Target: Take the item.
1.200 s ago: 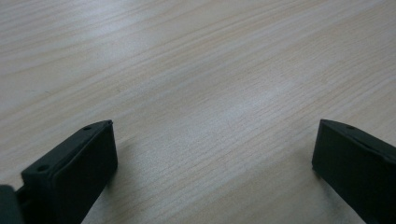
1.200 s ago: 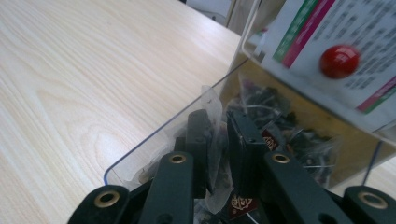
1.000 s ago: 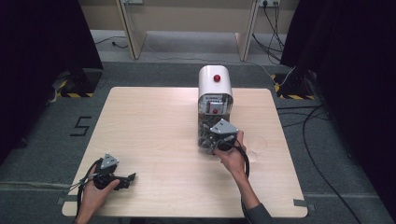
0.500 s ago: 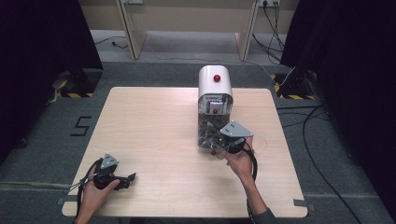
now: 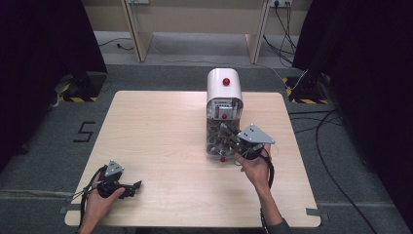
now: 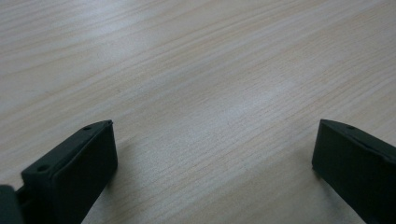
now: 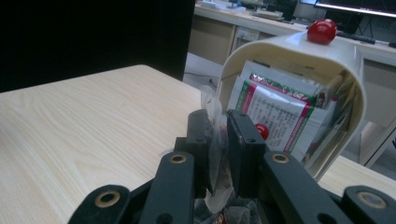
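Packet [image 7: 215, 140], a clear crinkled plastic one, sits pinched between the right gripper's jaws just in front of the dispenser's open mouth, right of the table's middle.

At the far left of the high view, the left hand [image 5: 100, 202] rests low on the table [image 5: 160, 126] near its front left corner, forearm coming in from the bottom edge. It holds the left gripper [image 5: 130, 187] level, pointing to the right along the tabletop. In the left gripper view its jaws stand wide apart over bare wood with nothing between them.

Toward the middle stands the dispenser [image 5: 224, 92], a cream arched box with a red knob on top, stuffed with printed sachets [image 7: 280, 116].

To its right, the right hand [image 5: 255, 168] reaches in from the bottom with the forearm angled up and left. The right gripper [image 5: 233, 140] is raised off the table and points at the dispenser's lower opening; its jaws are pressed close on the packet.
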A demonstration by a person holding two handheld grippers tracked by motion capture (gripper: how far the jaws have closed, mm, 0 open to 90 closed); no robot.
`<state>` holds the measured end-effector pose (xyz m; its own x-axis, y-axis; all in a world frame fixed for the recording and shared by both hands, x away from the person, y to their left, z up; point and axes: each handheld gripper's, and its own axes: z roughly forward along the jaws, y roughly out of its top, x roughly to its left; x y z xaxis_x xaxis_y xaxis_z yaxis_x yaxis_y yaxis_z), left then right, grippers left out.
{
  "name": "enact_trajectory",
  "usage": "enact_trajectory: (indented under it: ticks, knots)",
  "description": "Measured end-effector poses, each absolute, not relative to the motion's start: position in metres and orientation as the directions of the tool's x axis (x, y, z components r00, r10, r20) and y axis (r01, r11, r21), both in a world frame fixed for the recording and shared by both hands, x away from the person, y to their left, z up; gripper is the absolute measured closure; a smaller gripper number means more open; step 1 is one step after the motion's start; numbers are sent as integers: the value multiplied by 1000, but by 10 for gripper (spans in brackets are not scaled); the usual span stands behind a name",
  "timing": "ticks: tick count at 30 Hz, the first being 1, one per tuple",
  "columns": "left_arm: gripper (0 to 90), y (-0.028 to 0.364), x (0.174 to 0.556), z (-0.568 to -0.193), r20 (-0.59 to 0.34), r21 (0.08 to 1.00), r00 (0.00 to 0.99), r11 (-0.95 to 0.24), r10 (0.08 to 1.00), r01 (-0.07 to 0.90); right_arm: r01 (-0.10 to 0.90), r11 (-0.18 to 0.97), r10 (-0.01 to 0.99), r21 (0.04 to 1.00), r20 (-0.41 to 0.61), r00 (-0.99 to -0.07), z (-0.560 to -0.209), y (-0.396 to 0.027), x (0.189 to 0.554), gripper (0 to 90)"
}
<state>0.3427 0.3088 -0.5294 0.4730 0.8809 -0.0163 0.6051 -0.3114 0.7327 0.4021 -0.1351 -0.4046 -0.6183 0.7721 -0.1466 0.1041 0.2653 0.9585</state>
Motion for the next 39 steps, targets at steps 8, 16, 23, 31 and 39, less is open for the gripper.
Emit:
enact_trajectory:
  ticks: [8, 16, 23, 31, 39]
  knots:
    - [0, 309, 343, -529, -17, 733, 473, -311, 881, 606, 94, 248, 768, 964, -136, -625, -398, -140, 397, 801]
    - [0, 309, 343, -529, -17, 733, 473, -311, 881, 606, 70, 237, 774, 969, -145, -616, -392, -146, 390, 802]
    - [0, 309, 343, -529, -16, 733, 473, -311, 881, 605, 62, 215, 794, 975, -137, -593, -385, -161, 385, 802]
    - [0, 309, 342, -529, -18, 733, 473, -310, 881, 606, 62, 186, 820, 981, -120, -560, -377, -185, 376, 802]
    - [0, 309, 342, -529, -16, 733, 474, -312, 881, 605, 65, 181, 848, 981, -123, -515, -376, -204, 372, 802]
